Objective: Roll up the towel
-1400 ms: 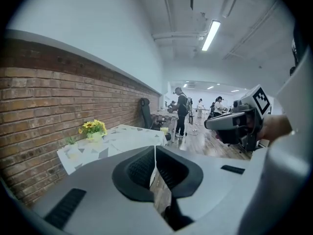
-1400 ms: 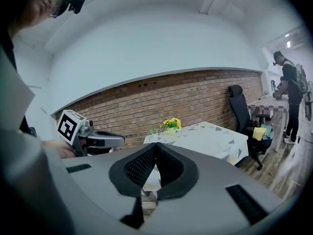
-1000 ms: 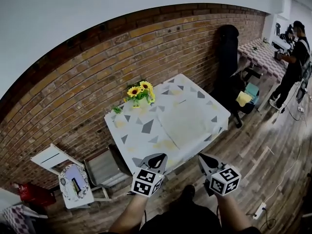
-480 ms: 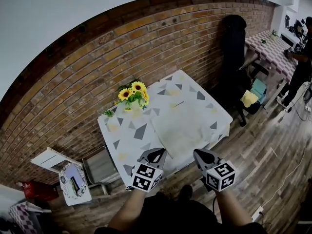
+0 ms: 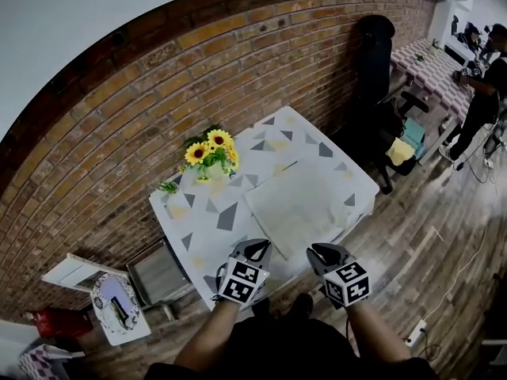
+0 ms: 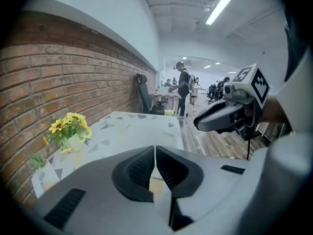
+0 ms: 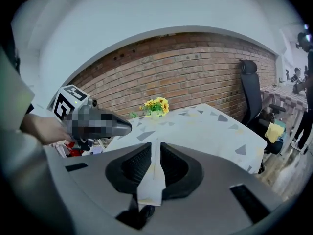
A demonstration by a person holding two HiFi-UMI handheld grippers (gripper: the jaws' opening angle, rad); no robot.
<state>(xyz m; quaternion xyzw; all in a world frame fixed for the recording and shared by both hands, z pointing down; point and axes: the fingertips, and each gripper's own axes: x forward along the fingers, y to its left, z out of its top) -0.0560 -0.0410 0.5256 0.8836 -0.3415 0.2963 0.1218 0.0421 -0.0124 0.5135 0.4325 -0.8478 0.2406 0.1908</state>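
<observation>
A pale towel lies flat on the right half of the table, which has a white cloth with grey triangles. Both grippers hover side by side over the table's near edge, just short of the towel. My left gripper is shut with nothing between its jaws. My right gripper has its jaws opening; a narrow gap shows between them, and nothing is in it. Each gripper also shows in the other's view: the right gripper and the left gripper.
A vase of sunflowers stands at the table's far left by the brick wall. A black office chair stands to the right, beyond it a checked table and a person. A white folding chair lies at the lower left.
Both grippers have moved forward and down towards the table's near edge. The table now sits lower and closer in the head view.
</observation>
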